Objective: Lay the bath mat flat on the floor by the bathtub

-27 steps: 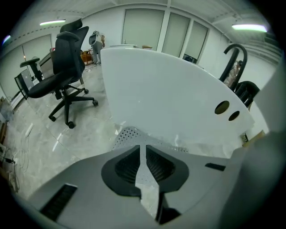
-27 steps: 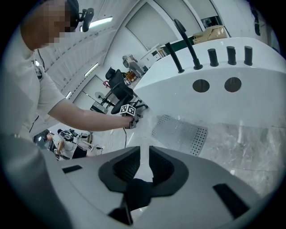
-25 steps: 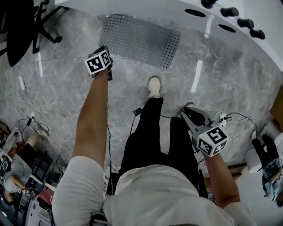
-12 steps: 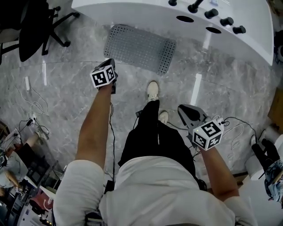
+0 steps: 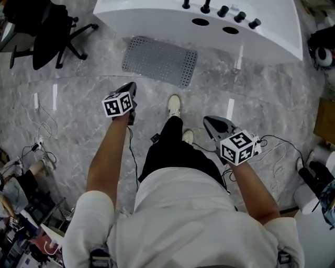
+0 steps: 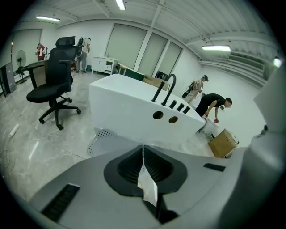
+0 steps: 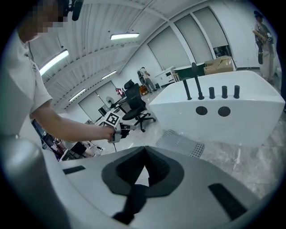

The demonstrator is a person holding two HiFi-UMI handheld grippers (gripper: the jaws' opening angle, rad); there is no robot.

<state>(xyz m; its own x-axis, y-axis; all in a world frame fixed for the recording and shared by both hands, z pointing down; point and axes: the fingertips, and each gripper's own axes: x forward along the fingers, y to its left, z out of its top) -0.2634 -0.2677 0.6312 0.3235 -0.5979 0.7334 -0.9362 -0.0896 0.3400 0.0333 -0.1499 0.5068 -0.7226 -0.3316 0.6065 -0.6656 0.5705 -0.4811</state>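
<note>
The grey stone floor (image 5: 272,89) spread out under both claws. The big white bathtub (image 5: 157,13) stood in front of both claws, with black taps and two round holes on its top. A black chair (image 5: 47,31) on wheels stood in front of the left claw (image 5: 131,87) and off to its left, well apart from it.

The grey bath mat (image 5: 159,60), full of little holes, lay flat on the floor. It was in front of the left claw, between that claw and the bathtub, and close beside the tub's wall. Neither claw touched it. From the right claw (image 5: 209,121) the mat was in front and to the left.

The left claw was held up in the air, with its two jaws pressed together and nothing between them. The right claw was closer to the person's body. Its jaws were pressed together too, and it held nothing.

A brown box (image 6: 223,142) sat on the floor past the end of the tub, in front of the left claw and to its right. One white shoe (image 5: 174,104) stood on the floor between the two claws. Thin cables (image 5: 277,149) lay on the floor to the right of the right claw.
</note>
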